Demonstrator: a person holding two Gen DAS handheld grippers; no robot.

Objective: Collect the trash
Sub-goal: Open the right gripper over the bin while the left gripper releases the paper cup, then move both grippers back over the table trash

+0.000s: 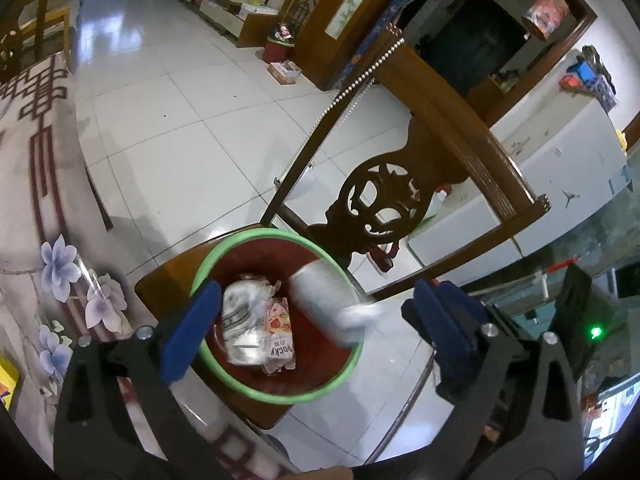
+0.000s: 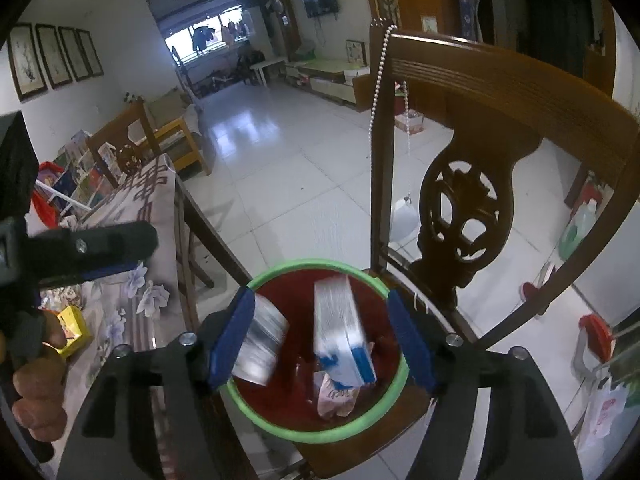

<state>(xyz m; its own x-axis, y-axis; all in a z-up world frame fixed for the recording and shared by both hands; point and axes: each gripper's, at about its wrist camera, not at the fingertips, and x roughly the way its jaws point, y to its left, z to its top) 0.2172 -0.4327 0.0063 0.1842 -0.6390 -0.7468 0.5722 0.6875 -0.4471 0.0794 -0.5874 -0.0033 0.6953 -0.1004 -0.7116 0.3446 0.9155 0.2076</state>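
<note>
A red bin with a green rim stands on a wooden chair seat. Inside lie a crumpled silver wrapper and a pink Pocky packet. A blurred white can is in the air over the bin in the left wrist view. In the right wrist view a blurred white-and-blue carton and a silver piece are over the bin. My left gripper is open above the bin. My right gripper is open above the bin too.
The carved wooden chair back rises just behind the bin. A table with a flowered cloth lies left; a yellow box sits on it. White tiled floor stretches beyond. A white cabinet stands right.
</note>
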